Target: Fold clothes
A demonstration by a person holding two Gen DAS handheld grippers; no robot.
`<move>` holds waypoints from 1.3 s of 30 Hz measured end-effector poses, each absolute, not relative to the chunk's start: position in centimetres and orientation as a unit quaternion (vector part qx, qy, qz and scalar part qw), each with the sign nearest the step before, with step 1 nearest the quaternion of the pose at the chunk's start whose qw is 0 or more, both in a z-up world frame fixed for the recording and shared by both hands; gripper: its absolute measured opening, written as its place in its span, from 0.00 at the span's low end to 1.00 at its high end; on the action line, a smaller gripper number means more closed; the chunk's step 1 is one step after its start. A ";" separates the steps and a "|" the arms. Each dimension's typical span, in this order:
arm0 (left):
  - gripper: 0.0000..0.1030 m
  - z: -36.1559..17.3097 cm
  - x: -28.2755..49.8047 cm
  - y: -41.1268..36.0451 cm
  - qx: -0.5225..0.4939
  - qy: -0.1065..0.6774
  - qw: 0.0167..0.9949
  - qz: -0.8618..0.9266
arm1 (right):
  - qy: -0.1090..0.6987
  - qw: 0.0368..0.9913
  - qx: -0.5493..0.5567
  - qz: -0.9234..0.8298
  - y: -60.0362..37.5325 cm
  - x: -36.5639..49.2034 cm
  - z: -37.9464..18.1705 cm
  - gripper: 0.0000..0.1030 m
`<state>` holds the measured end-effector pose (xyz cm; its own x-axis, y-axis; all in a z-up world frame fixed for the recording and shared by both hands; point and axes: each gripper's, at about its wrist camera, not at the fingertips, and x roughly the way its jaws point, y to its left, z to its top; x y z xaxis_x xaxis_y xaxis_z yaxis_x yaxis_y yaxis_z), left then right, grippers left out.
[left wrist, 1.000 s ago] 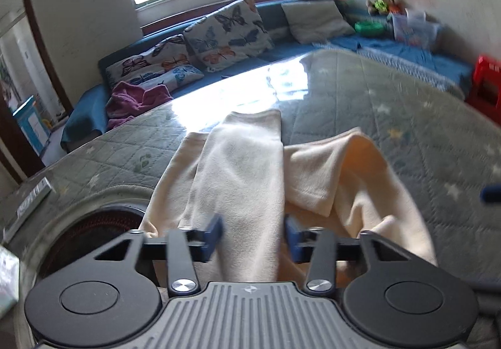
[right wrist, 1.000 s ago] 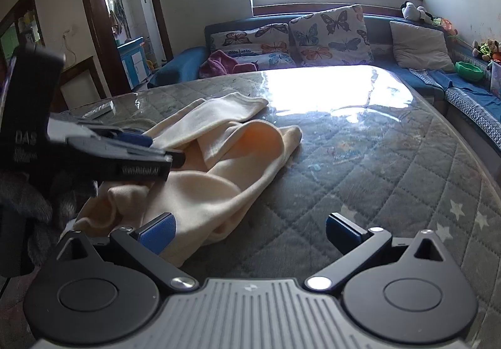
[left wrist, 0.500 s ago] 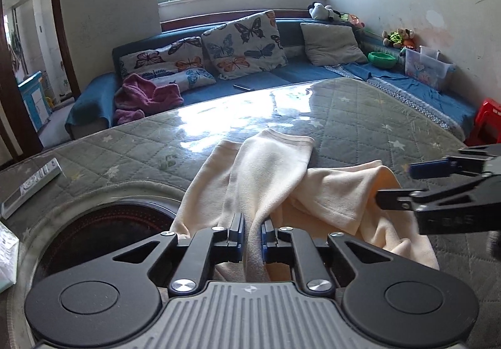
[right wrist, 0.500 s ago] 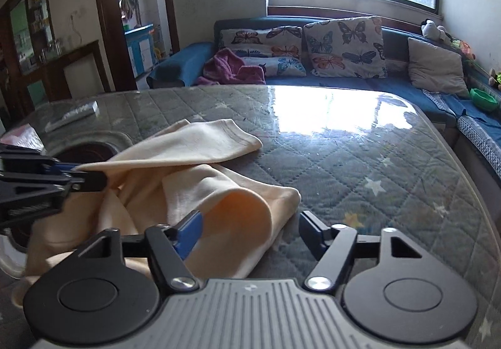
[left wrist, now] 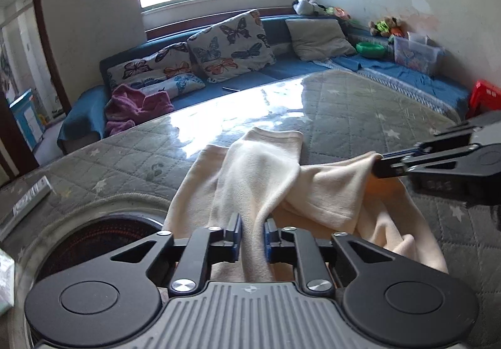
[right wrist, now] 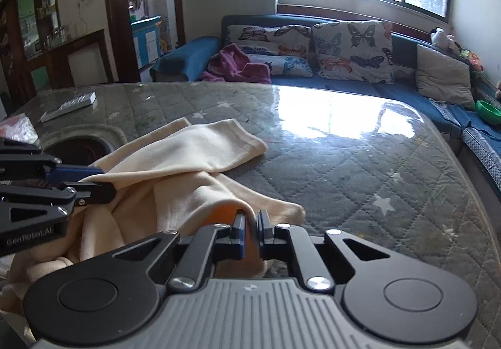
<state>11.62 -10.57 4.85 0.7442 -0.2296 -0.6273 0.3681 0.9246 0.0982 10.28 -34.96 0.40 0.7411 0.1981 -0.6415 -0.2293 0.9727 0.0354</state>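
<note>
I am pinching cream garment [left wrist: 260, 173] with left gripper [left wrist: 252, 238], its jaws closing | right gripper [right wrist: 250, 231] clamping far edge | lifting both evenly, keeping cloth taut.

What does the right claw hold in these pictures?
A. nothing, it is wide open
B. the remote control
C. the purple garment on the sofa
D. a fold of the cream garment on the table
D: the right claw is shut on a fold of the cream garment, which lies crumpled on the table.
</note>
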 end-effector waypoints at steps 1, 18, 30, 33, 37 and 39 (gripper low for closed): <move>0.10 5.1 11.5 -10.0 0.099 0.318 0.930 -0.158 | 0.337 0.935 -0.020 0.110 -35.4 10.0 0.7 0.03; 0.08 8.4 5.6 -0.8 -0.012 0.284 0.956 -0.069 | 0.327 0.933 -0.081 0.124 -34.5 9.2 1.0 0.35; 0.08 7.2 3.1 2.2 -0.045 0.307 0.950 -0.044 | 0.318 0.938 -0.069 0.119 -34.3 9.3 0.2 0.04; 0.08 7.8 1.8 2.4 -0.053 0.303 0.950 -0.051 | 0.294 0.948 -0.078 0.092 -35.2 7.7 1.7 0.04; 0.08 8.0 0.0 3.1 -0.070 0.308 0.947 -0.064 | 0.282 0.954 -0.085 0.056 -37.2 5.3 3.4 0.04; 0.08 7.7 -1.1 3.4 -0.076 0.316 0.943 -0.076 | 0.292 0.952 -0.079 0.043 -38.5 4.2 3.4 0.04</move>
